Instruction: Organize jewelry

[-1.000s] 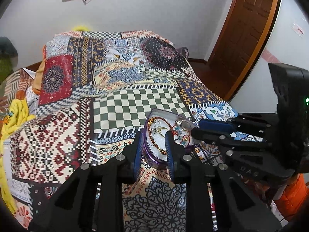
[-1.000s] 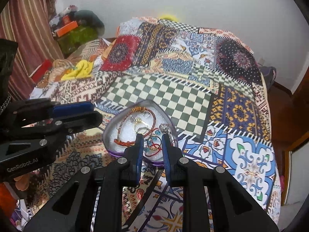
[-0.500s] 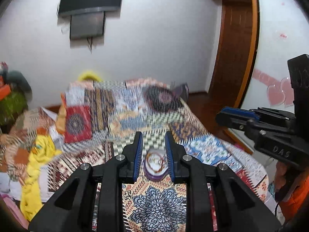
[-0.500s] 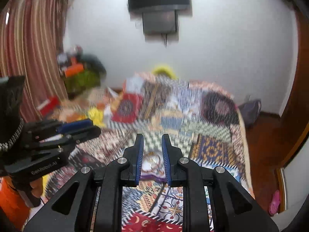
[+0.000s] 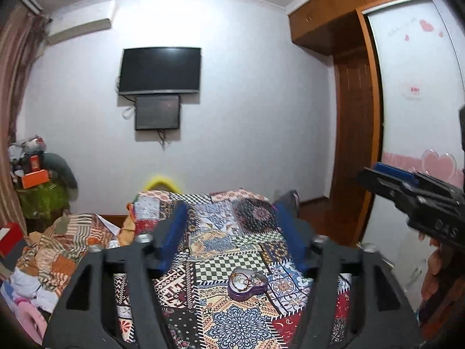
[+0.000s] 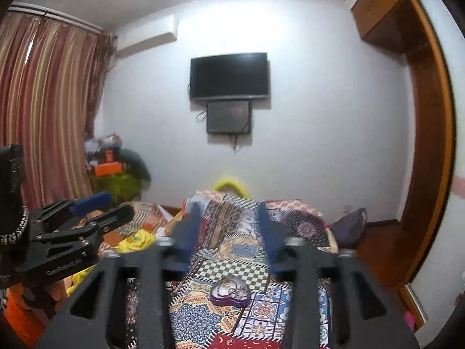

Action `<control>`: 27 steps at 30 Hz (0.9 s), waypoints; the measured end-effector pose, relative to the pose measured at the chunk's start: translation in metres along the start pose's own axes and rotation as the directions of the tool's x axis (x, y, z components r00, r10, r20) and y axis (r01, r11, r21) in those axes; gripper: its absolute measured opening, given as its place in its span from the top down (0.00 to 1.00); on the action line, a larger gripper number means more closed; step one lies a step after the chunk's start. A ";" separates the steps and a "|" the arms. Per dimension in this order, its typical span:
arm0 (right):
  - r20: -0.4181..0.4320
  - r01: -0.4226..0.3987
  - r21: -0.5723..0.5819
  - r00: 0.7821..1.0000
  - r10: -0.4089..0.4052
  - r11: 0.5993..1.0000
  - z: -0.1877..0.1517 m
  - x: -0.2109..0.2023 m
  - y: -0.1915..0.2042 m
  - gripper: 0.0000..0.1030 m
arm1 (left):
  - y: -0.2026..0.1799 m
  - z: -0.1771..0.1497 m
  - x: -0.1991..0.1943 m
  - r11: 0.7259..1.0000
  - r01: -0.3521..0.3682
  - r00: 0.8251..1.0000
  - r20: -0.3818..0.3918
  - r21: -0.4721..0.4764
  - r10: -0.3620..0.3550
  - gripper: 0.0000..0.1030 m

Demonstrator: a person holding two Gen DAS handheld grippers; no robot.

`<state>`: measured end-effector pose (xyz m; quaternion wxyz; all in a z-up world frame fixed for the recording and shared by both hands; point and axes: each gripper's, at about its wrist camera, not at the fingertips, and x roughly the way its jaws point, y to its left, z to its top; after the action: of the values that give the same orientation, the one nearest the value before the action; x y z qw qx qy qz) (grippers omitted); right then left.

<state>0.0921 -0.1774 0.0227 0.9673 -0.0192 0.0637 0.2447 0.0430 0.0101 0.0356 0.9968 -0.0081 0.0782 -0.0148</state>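
A purple heart-shaped jewelry tin (image 5: pixel 247 285) lies open on the patchwork bedspread (image 5: pixel 241 322), with bracelets and rings inside; it also shows in the right wrist view (image 6: pixel 230 290). My left gripper (image 5: pixel 231 221) is open and empty, held high and well back from the tin. My right gripper (image 6: pixel 228 218) is open and empty too, equally far above the tin. Each gripper shows at the edge of the other's view: the right one (image 5: pixel 407 186), the left one (image 6: pixel 87 212).
A TV (image 5: pixel 160 70) hangs on the far wall. A wooden wardrobe and door (image 5: pixel 356 133) stand at the right, striped curtains (image 6: pixel 43 110) at the left. Crumpled clothes (image 5: pixel 58 241) and a yellow cloth (image 6: pixel 136 241) lie at the bed's left side.
Both grippers have pulled up and back from the tin, which now looks small and far below. Both sets of jaws have opened wide from a narrow gap.
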 end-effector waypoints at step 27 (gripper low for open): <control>-0.016 0.098 0.023 0.995 -0.098 0.995 -0.015 -0.022 0.003 0.06 | -0.002 -0.017 -0.014 0.999 -0.050 0.998 -0.029 -0.019 0.050 0.07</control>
<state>0.0696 -0.1866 0.0103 0.9778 -0.0128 0.0730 0.1961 0.0266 0.0084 0.0209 0.9955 -0.0155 0.0930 0.0107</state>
